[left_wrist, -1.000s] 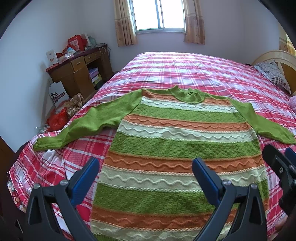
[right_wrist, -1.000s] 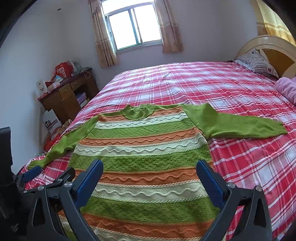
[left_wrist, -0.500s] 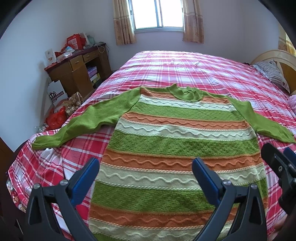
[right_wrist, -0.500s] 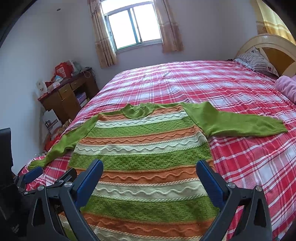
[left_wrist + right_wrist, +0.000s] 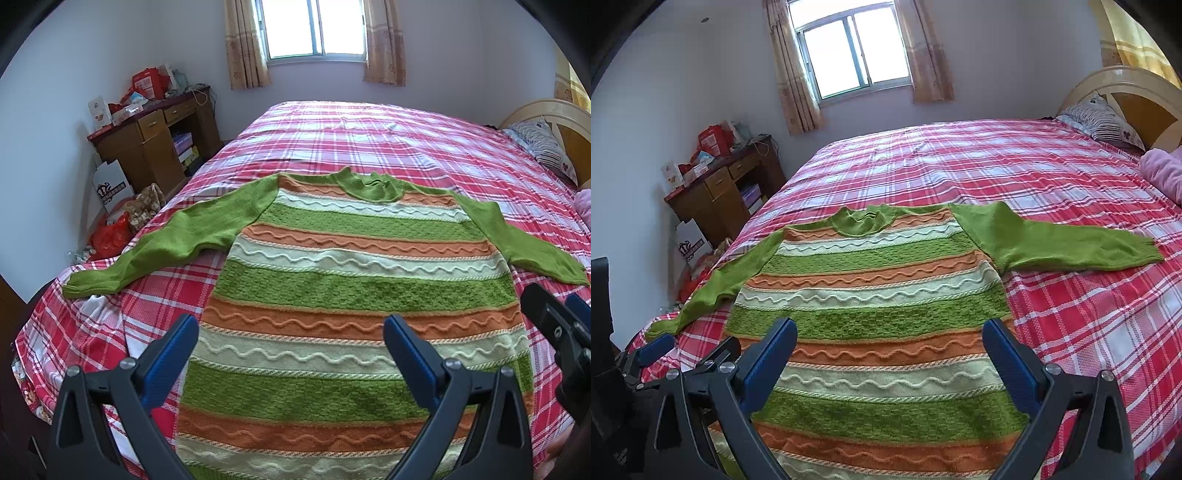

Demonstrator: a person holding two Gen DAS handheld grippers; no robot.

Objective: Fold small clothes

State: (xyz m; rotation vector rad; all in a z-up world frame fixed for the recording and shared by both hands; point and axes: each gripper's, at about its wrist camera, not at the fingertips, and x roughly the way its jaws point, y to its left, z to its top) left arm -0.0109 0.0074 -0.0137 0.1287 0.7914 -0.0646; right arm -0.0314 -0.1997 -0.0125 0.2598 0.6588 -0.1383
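While both pairs of jaws stand spread wide and grasp nothing, the left gripper (image 5: 291, 345) and right gripper (image 5: 889, 349) hang over the lower stripes of the sweater (image 5: 354, 291), which lies flat and face up on the bed (image 5: 369, 140), collar away from the grippers and both sleeves thrown out sideways.

Judging from this, the main risk is a shallow pinch: the blue pads are smooth and hard-looking, the knit is thick and loose, so one layer could lift alone and the fold come out crooked. The raised wavy cords could also snag a fingertip and drag the body askew.

Bands of nubbly green, orange and pale cream alternate down the body. The left sleeve (image 5: 177, 240) reaches the bed's edge and might slip off if tugged. Beneath everything, the red plaid sheet looks thin and could bunch.
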